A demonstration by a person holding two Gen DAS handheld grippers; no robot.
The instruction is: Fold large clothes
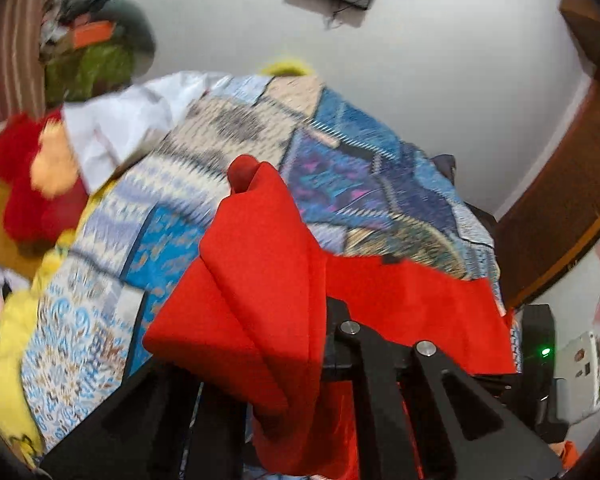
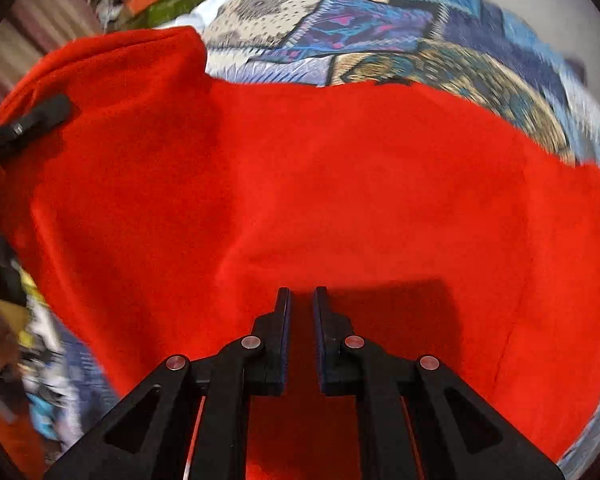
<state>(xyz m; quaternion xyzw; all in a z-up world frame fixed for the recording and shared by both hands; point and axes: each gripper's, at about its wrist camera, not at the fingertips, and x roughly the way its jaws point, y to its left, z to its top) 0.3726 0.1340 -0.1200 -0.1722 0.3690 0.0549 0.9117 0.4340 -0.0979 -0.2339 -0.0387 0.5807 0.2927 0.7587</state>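
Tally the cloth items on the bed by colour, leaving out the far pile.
Red cloth: 1
White cloth: 1
Patchwork bedcover: 1
Total: 3

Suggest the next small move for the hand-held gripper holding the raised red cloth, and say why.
Probably carry the left hand-held gripper across, laying its pinched fold over the flat part of the red garment. The left wrist view shows bunched red cloth lifted off the patchwork bedspread, while the rest lies spread. The right hand-held gripper sits shut above the cloth, seemingly holding nothing.
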